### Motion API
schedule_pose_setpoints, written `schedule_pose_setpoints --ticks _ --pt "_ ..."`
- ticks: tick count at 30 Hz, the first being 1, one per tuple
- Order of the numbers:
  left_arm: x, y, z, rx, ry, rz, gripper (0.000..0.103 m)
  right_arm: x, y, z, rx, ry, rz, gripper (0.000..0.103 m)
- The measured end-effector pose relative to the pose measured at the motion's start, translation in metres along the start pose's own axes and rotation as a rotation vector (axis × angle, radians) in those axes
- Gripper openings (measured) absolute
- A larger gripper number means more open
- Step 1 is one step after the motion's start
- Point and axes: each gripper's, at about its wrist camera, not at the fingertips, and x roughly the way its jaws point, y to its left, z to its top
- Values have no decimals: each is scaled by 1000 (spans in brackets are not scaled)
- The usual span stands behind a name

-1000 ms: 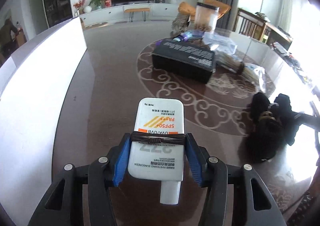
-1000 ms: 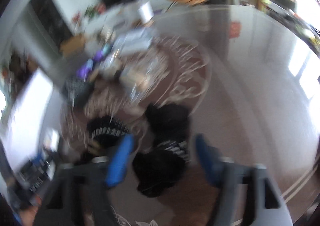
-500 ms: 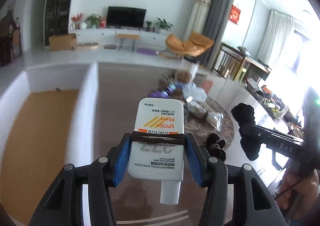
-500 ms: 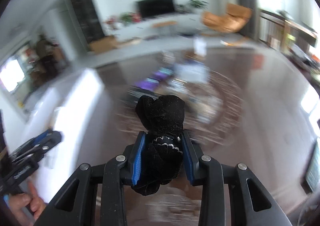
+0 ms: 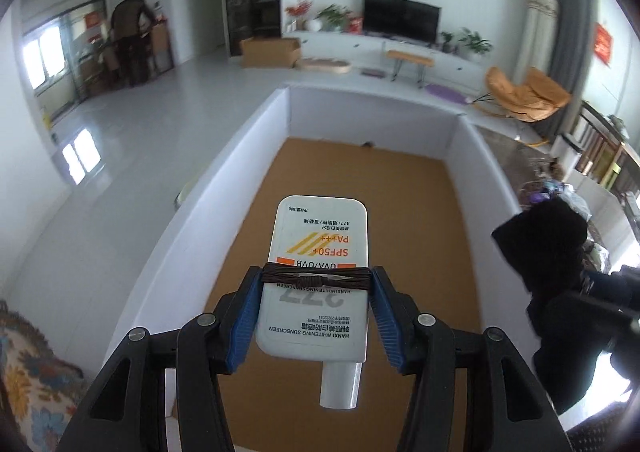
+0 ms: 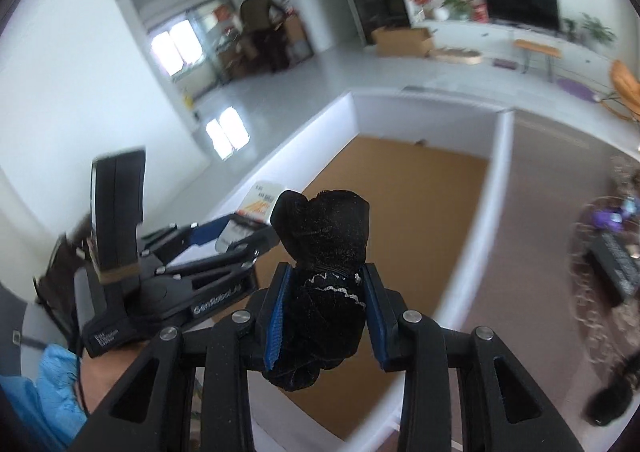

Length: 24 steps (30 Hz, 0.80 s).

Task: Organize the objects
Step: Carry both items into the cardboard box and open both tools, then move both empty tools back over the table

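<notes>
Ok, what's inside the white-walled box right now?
The box shows only bare brown floor and one small dark speck by the far wall. The held sunscreen tube hides part of the near floor.

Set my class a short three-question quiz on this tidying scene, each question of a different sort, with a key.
1. True or false: the left gripper is empty.
2. What does the right gripper hold? A) black cloth B) a cup C) a book
3. Fill in: both grippers are above a white-walled ____ with a brown floor.

Key: 1. False, it grips the sunscreen tube. 2. A, the black cloth. 3. Box.
</notes>
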Motion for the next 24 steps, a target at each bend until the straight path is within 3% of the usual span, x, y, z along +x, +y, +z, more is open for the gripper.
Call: schedule_pose_setpoints --ticks 2,4,5,6,7,9,14,19,24 --pt "15 8 -4 -13 68 28 54 27 6 -2 -18 55 -29 42" --pt "29 12 -7 -13 136 70 60 49 9 -6 -37 106 -67 72" --pt "31 14 -10 -20 155 80 65 52 10 -8 -42 106 -77 79" --pt "31 15 -10 -29 159 79 76 51 8 -10 -45 95 -86 83" --pt "31 14 -9 -32 146 80 87 48 7 -13 -47 72 -94 83" --pt "26 10 -7 -20 111 100 98 41 0 -15 -44 43 -110 84" --pt "16 -13 -6 20 44 119 98 8 -48 -25 22 -81 -191 90" --pt "-10 -55 -3 85 -44 22 98 -39 -119 -77 168 -178 -378 91" --pt "-43 -123 -3 197 -115 -133 98 -63 -192 -127 329 -136 -520 91"
